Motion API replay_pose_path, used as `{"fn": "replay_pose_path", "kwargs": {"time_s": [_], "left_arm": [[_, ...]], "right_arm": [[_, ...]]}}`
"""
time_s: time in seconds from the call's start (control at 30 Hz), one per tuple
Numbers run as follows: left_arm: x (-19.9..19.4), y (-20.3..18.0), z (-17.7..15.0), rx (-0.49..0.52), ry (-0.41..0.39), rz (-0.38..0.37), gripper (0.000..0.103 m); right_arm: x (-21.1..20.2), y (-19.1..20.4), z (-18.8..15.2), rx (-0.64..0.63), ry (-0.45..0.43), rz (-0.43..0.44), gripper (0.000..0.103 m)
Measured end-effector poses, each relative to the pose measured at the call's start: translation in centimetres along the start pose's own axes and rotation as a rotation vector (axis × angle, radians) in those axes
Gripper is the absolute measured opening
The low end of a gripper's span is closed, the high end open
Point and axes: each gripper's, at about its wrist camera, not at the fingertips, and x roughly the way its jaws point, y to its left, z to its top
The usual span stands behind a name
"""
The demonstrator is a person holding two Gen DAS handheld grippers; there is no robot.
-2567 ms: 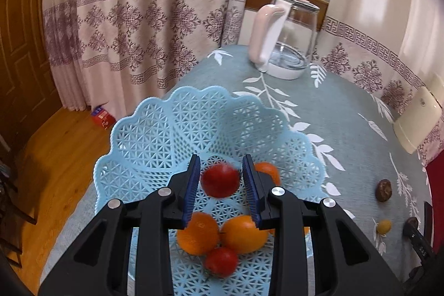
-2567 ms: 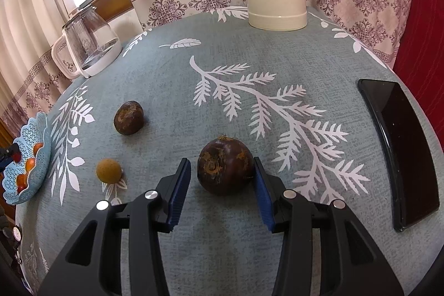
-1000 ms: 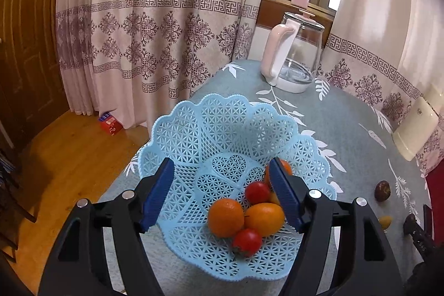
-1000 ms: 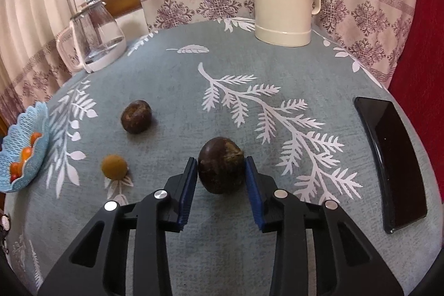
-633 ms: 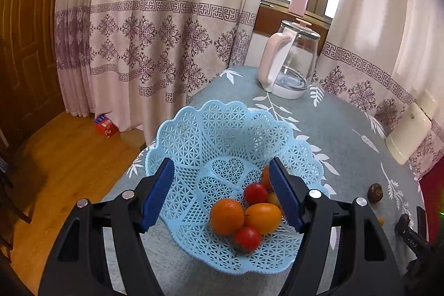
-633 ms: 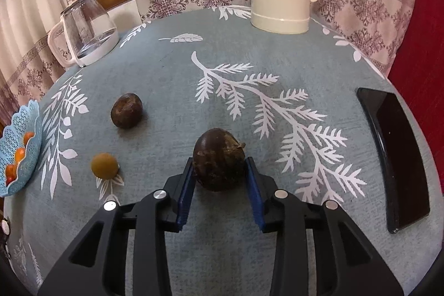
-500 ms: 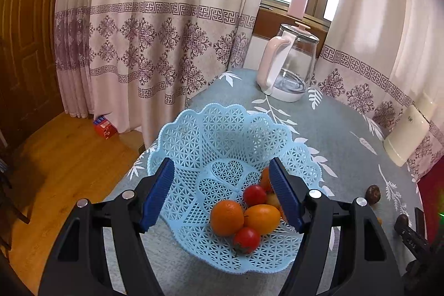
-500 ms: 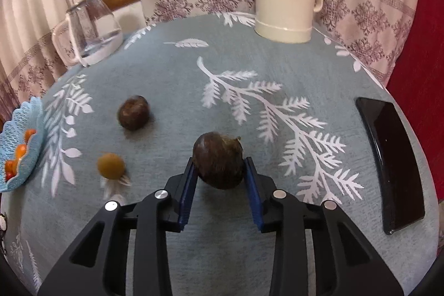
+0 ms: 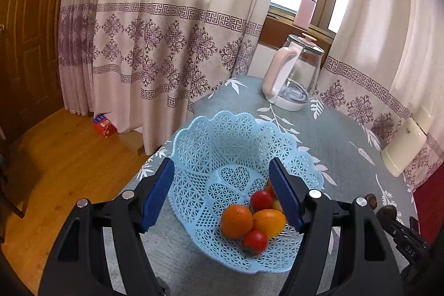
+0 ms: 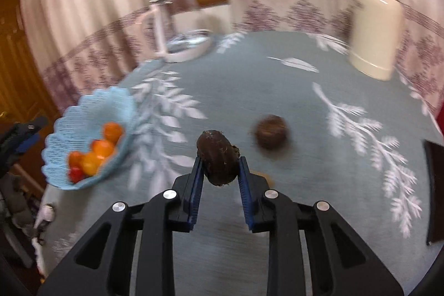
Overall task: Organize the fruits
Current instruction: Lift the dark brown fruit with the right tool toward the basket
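One view only: right hand-held gripper [image 10: 218,173] clamps dark fruit [image 10: 218,160].

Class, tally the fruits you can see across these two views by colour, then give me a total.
Orange fruits: 3, one partly hidden behind a finger
Red fruits: 2
Dark brown fruits: 2, one held in the right gripper
Small yellow-brown fruit: 1, barely showing
Total: 8
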Motion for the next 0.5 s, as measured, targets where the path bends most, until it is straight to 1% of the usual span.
{"fn": "replay_pose_path", "kwargs": {"time_s": [0.27, 0.4, 0.5], "left_arm": [[-0.3, 0.2, 0.2, -0.004, -0.001, -0.015, 0.072], [-0.6, 0.5, 0.4, -0.016, -0.011, -0.014, 0.072], [-0.8, 0.8, 0.7, -0.024, -0.017, -0.017, 0.072]], "right_arm": [[2.0, 6.1, 2.7, -0.057, 0.024, 0.159, 0.025], [3.4, 9.3, 3.9, -0.106, 0.036, 0.201, 0.025], [4.5, 10.8, 4.3, -0.126, 0.049, 0.206, 0.025]]}}
